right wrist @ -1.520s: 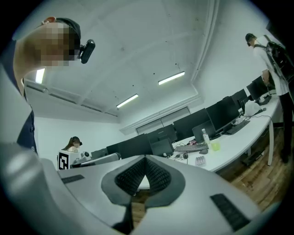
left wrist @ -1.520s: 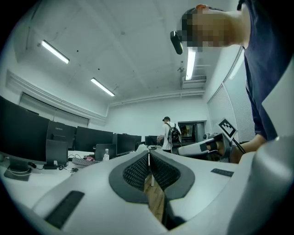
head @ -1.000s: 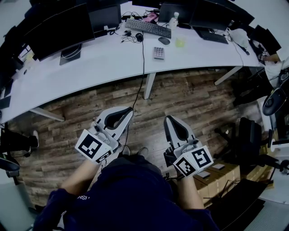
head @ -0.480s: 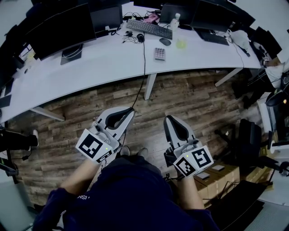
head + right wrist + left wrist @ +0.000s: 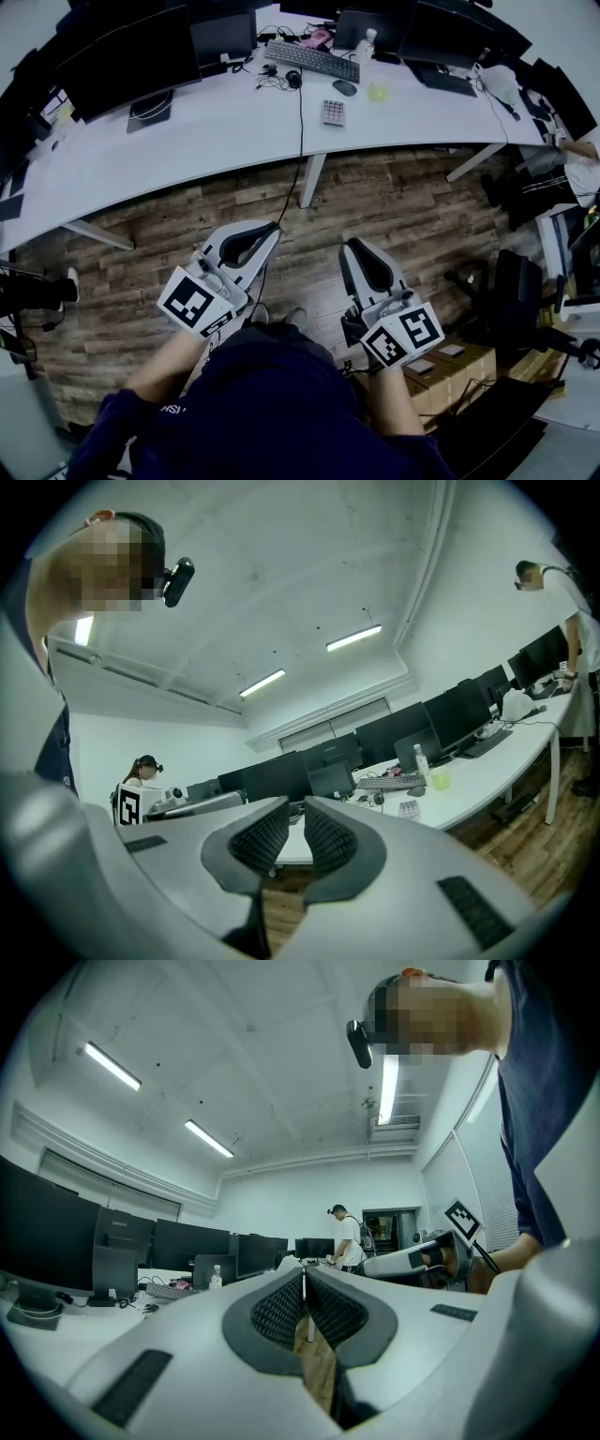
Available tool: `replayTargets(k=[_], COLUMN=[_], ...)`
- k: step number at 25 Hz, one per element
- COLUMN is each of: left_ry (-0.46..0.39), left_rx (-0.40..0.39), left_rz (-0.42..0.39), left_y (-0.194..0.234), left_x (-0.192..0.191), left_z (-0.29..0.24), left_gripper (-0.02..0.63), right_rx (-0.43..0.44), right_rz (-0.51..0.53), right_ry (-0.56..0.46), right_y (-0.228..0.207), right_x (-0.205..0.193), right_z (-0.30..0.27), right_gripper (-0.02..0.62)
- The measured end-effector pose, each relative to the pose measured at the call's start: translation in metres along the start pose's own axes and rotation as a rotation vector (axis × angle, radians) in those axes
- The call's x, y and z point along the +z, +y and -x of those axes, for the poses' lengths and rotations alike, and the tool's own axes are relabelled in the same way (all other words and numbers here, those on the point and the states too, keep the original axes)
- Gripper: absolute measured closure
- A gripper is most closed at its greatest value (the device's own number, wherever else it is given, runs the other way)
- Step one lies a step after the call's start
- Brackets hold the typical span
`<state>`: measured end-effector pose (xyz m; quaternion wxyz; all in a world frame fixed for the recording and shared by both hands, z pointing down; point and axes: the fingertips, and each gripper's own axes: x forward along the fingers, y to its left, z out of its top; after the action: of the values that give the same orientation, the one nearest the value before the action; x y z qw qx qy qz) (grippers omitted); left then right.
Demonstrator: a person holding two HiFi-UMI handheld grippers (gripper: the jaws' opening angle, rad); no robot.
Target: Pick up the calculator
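The calculator [image 5: 332,112], small and grey with rows of keys, lies on the white curved desk [image 5: 187,131] far ahead of both grippers. It also shows small in the right gripper view as the calculator [image 5: 408,808]. My left gripper [image 5: 272,227] is held level over the wooden floor with its jaws meeting at the tips and nothing between them, as the left gripper [image 5: 303,1277] view confirms. My right gripper [image 5: 347,246] hangs beside it. The right gripper [image 5: 293,808] has just been opening its jaws, and a narrow empty gap shows between them.
Behind the calculator are a keyboard [image 5: 309,58], a mouse [image 5: 343,86], a green cup [image 5: 375,91] and dark monitors [image 5: 131,56]. A cable [image 5: 300,159] hangs from the desk to the floor. An office chair [image 5: 516,281] and cardboard boxes [image 5: 450,361] stand at the right.
Both grippers stay where they were. The view has shifted slightly, and a person at the far right edge has moved.
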<state>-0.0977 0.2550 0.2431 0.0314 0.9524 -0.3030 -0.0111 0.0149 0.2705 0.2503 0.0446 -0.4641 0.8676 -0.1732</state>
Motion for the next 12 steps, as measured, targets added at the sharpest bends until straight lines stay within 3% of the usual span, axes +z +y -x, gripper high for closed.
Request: replayTargets(k=[12], left_ry=[-0.001], left_rx=[0.003], left_rz=[0.007], left_y=[0.0021], left_x=[0.0001], left_z=[-0.0026], left_gripper=[0.571], right_rx=[-0.01], right_rz=[-0.003], right_ry=[-0.003], right_y=[-0.0054], right_x=[0.0026], right_z=[0.0007], right_gripper=[0.5])
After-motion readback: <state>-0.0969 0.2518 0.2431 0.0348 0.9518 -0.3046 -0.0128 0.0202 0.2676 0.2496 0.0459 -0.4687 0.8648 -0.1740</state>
